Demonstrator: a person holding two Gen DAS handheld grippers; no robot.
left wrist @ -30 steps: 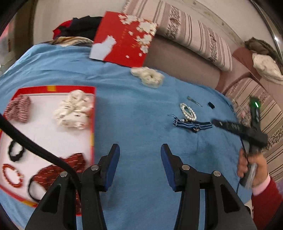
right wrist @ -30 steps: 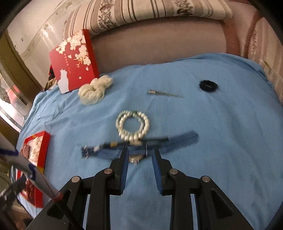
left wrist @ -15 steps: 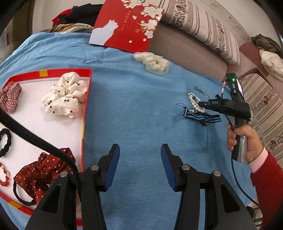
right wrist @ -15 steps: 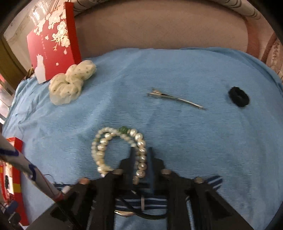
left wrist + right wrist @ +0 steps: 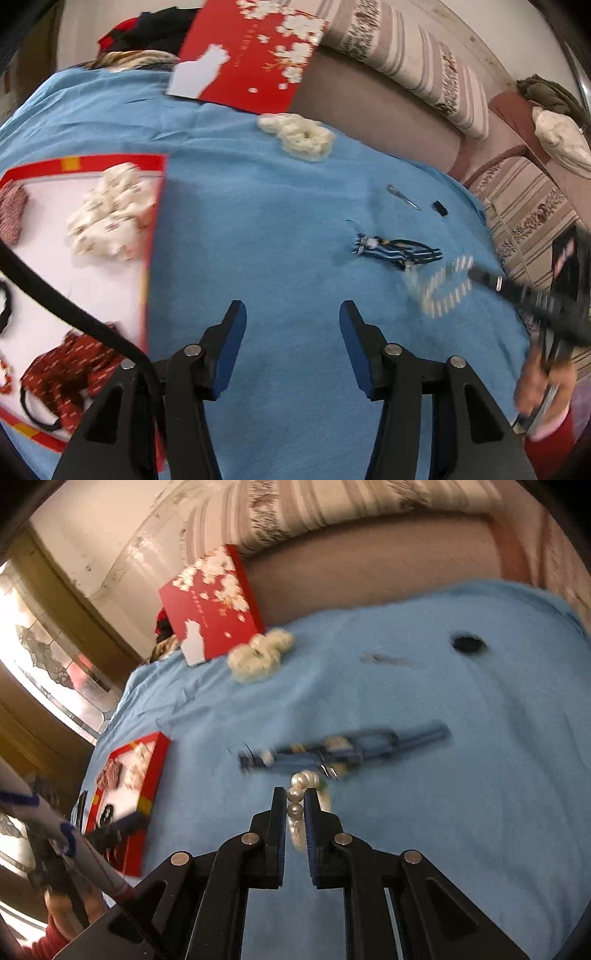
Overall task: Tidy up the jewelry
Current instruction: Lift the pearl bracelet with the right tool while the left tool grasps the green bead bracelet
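Blue cloth (image 5: 461, 812): right tongs (image 5: 295, 801) clamp pearl bracelet (image 5: 295, 808); striped band (image 5: 343, 751) just beyond.

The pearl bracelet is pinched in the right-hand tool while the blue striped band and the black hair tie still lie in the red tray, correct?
Not quite. The right gripper does pinch the pearl bracelet, but the blue striped band and the black hair tie lie on the blue cloth, not in the red tray. The right wrist view shows it.

- Bare blue cloth (image 5: 288, 258) is lying open straight ahead of the left hand-held gripper (image 5: 291, 325).
- The red tray (image 5: 157, 206) is standing to its left.
- The striped band (image 5: 399, 251) is lying ahead-right.
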